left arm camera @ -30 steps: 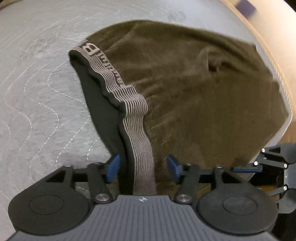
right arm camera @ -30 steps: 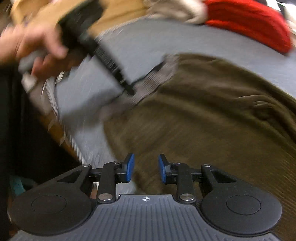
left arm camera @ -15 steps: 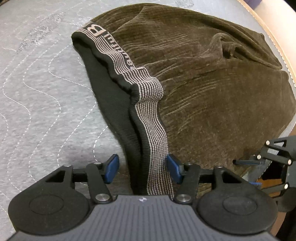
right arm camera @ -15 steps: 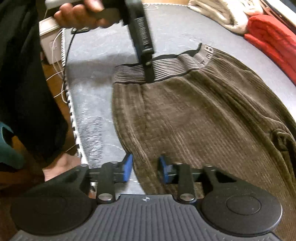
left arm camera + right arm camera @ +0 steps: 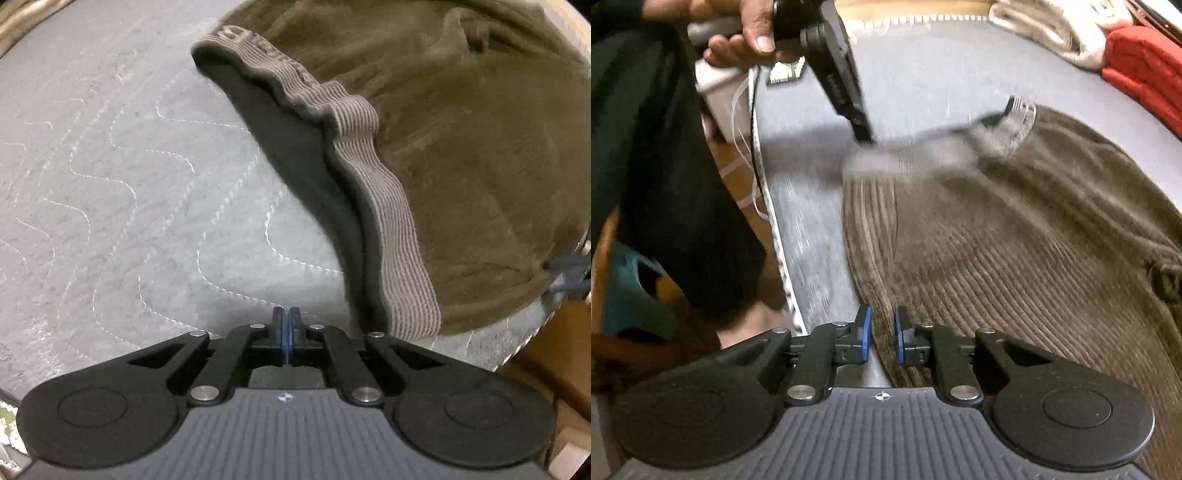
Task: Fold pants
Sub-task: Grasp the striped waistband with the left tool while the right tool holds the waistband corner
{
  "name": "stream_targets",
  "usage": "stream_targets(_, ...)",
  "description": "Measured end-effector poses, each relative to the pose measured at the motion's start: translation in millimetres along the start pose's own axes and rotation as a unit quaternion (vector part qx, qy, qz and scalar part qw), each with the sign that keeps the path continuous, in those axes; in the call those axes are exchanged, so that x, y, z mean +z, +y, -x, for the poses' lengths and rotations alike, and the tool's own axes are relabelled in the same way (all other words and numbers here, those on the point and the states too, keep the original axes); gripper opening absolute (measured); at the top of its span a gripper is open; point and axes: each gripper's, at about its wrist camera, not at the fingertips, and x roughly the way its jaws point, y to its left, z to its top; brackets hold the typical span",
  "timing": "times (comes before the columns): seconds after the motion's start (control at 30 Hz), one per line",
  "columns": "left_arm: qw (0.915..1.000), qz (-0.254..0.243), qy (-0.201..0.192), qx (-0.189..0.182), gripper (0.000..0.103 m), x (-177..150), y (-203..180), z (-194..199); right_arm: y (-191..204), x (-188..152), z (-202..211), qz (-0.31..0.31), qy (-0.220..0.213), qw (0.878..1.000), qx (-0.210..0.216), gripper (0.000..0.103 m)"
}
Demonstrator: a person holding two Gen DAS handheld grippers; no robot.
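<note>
Brown corduroy pants (image 5: 461,155) with a striped grey waistband (image 5: 391,221) lie on a grey quilted mattress (image 5: 110,184). My left gripper (image 5: 286,319) is shut and empty, just left of the waistband's near end. In the right wrist view the left gripper (image 5: 862,134) hovers beside the blurred waistband (image 5: 923,155). My right gripper (image 5: 882,334) is open a little, its fingers on either side of the near edge of the pants (image 5: 1015,258), not closed on it.
A red cloth (image 5: 1141,70) and a pale cloth (image 5: 1052,26) lie at the far side of the mattress. The mattress edge (image 5: 783,266) runs on the left, with the person's dark clothing (image 5: 665,166) and the floor beyond.
My left gripper was open around the waistband; it has come off to the left and shut empty. The waistband has dropped and shifted. My right gripper has stayed at the pants' edge.
</note>
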Motion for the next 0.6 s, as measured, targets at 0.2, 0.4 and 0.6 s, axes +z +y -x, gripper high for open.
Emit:
stream_targets(0.2, 0.9852, 0.050, -0.142, -0.082, 0.005, 16, -5, 49, -22, 11, 41, -0.082, -0.068, 0.994, 0.001, 0.029)
stream_targets(0.4, 0.9885, -0.087, -0.103, -0.067, 0.009, 25, -67, 24, -51, -8, 46, -0.131, -0.048, 0.987, -0.080, 0.037)
stream_targets(0.6, 0.9944, -0.097, -0.013, -0.040, 0.009, 29, -69, -2, -57, -45, 22, -0.139, 0.061, 0.980, -0.127, 0.037)
